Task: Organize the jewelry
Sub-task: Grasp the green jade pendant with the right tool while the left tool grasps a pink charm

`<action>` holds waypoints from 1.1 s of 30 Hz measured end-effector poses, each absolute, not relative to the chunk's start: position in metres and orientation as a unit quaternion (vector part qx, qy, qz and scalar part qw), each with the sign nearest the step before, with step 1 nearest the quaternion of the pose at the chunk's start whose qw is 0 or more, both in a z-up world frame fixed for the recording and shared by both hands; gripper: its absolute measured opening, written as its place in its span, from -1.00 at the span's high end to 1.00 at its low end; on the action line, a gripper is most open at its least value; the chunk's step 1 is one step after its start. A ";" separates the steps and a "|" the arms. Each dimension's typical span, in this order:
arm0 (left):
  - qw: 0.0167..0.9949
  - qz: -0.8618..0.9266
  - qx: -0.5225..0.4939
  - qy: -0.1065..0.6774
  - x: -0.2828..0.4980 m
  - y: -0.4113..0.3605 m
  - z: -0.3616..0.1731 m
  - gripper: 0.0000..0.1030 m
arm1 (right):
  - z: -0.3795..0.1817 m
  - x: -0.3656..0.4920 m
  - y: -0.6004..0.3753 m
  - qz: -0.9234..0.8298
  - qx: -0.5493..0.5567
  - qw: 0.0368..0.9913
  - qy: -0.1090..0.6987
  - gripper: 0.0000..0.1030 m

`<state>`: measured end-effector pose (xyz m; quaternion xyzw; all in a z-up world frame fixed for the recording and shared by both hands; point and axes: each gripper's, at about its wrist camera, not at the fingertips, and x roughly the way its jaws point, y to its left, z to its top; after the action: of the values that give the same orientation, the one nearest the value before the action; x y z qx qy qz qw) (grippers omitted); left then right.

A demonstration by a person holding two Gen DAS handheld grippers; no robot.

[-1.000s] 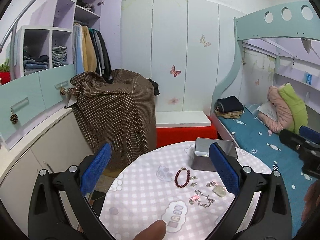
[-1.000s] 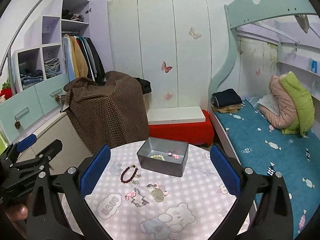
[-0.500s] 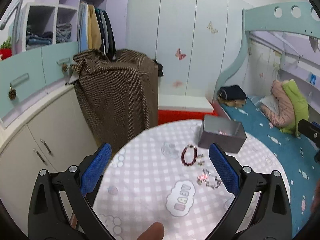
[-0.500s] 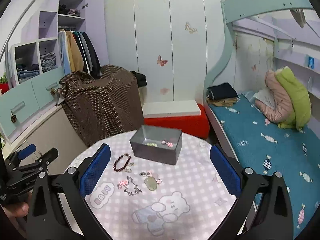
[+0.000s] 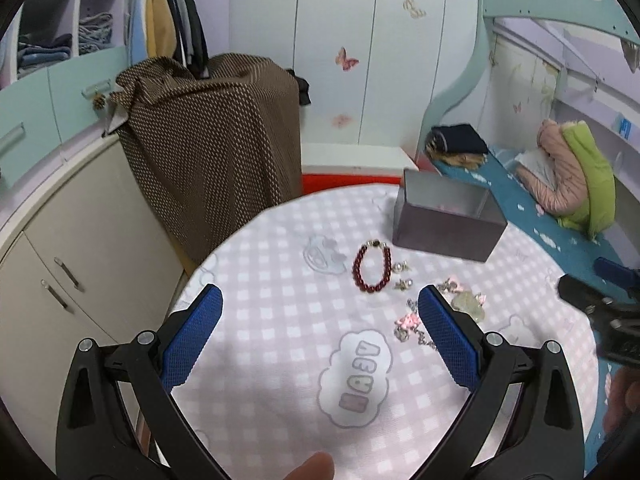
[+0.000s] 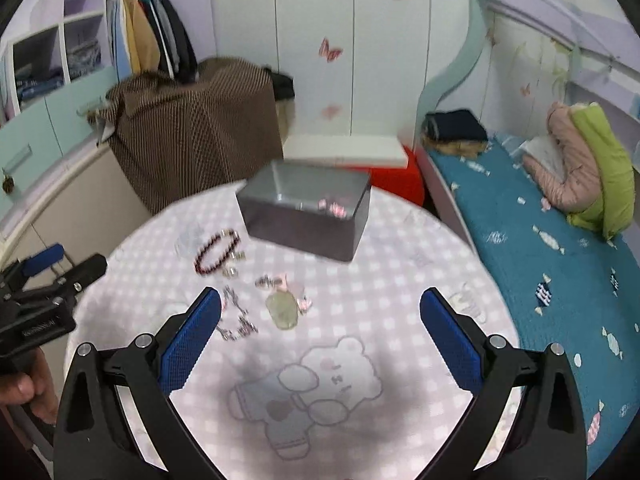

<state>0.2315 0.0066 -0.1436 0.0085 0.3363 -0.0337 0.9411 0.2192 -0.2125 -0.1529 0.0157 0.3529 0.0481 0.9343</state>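
A dark red bead bracelet (image 5: 372, 267) lies on the round table with the pink checked cloth (image 5: 280, 320). Beside it lie small silver earrings (image 5: 402, 276), a silver chain with pink charms (image 5: 410, 326) and a pale green pendant (image 5: 468, 304). A grey metal box (image 5: 446, 222) stands behind them; a pink piece (image 6: 334, 208) lies inside it. My left gripper (image 5: 320, 340) is open and empty above the table, short of the bracelet. My right gripper (image 6: 320, 336) is open and empty, just short of the pendant (image 6: 282, 312) and the chain (image 6: 236, 320).
A brown dotted cloth covers a block (image 5: 212, 140) behind the table. Cream cabinets (image 5: 60, 264) stand at the left. A bed with a teal sheet (image 6: 540, 240) and a bundle of pink and green clothes (image 6: 588, 160) runs along the right. A red bench (image 5: 352, 180) stands by the far wall.
Both grippers have tilted down and moved closer to the table. The jewellery and the box now look larger and nearer. Both grippers stay open and empty.
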 end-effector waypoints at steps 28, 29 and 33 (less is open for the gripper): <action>0.918 -0.048 0.034 0.393 0.268 -0.006 -0.186 -0.91 | -0.232 0.279 -0.177 0.116 -0.036 0.894 0.430 0.49; 0.916 -0.050 0.037 0.396 0.267 -0.008 -0.188 -0.91 | -0.233 0.278 -0.178 0.116 -0.032 0.895 0.430 0.49; 0.910 -0.068 0.051 0.407 0.266 -0.019 -0.197 -0.91 | -0.230 0.271 -0.188 0.120 -0.004 0.895 0.429 0.49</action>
<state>0.2659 -0.0187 -0.1975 0.0506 0.4069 -0.0683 0.9095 0.2707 -0.1881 -0.2301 -0.0039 0.4289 0.1198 0.8954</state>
